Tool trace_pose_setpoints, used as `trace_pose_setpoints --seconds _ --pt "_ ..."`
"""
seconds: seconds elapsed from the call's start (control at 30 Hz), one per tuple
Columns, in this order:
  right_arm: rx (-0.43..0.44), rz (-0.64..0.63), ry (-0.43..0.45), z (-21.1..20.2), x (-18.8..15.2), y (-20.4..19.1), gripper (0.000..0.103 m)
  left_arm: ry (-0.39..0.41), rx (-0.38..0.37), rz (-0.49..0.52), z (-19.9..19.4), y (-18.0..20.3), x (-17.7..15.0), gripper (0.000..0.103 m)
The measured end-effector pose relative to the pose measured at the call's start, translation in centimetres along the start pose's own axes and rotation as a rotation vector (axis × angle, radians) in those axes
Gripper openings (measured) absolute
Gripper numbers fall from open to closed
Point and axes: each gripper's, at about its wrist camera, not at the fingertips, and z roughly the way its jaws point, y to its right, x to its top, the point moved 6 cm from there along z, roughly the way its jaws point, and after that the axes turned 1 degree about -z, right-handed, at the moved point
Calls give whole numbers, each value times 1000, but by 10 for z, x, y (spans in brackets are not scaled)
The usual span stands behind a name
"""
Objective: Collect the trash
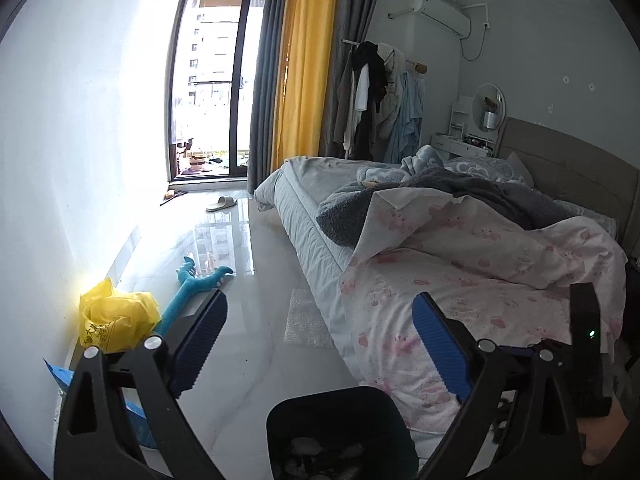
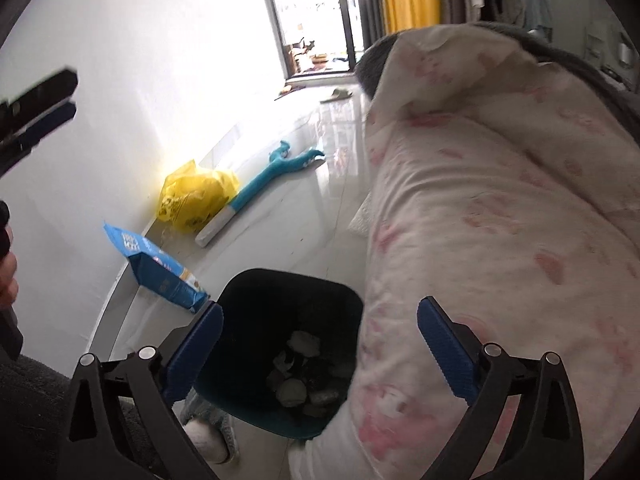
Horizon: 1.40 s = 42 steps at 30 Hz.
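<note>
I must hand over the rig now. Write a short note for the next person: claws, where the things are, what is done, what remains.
Left claw: open, empty.
Right claw: open, empty, above the bin.
Black bin: on the floor beside the bed, crumpled trash already inside.
Left to collect, along the wall: yellow plastic bag, blue packet. A bubble-wrap piece lies by the bed.
The teal plush toy may not be trash.
</note>
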Motion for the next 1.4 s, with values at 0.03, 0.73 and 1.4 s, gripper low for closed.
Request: trace_pose_setpoints --seconds 0.03,0.73,1.4 --pt "-14 8 20 -9 2 5 100 6 13 -15 -6 0 -2 99" --pt "-303 115 349 -228 -16 132 100 11 67 91 -69 80 -21 100" --pt "-254 78 379 -257 -65 115 100 48 57 186 -102 108 -63 100"
